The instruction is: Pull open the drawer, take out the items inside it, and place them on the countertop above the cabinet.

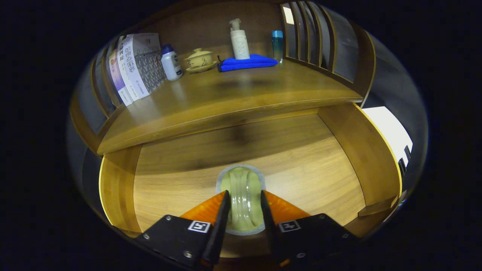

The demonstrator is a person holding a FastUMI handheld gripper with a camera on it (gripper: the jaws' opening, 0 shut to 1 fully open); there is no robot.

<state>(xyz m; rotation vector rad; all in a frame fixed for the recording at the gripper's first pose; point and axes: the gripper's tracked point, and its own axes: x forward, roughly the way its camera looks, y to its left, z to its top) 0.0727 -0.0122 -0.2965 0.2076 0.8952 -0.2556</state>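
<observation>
The wooden drawer [339,150] stands pulled open under the countertop [233,101]. A pale green, ribbed, translucent pouch-like item [241,184] with a grey rim sits over the drawer floor, held between my fingers. My gripper [243,199] is shut on this item, one finger pressing each side. The item's far end sticks out beyond the fingertips. On the countertop at the back lie a blue folded cloth [246,62] with a white pump bottle [239,41] standing at it.
On the countertop stand books [137,67] at the left, a small white bottle [171,64], a lidded yellow tea bowl [199,60] and a blue-capped bottle [277,45]. Slatted wooden sides [320,41] flank the counter. Drawer walls rise left and right.
</observation>
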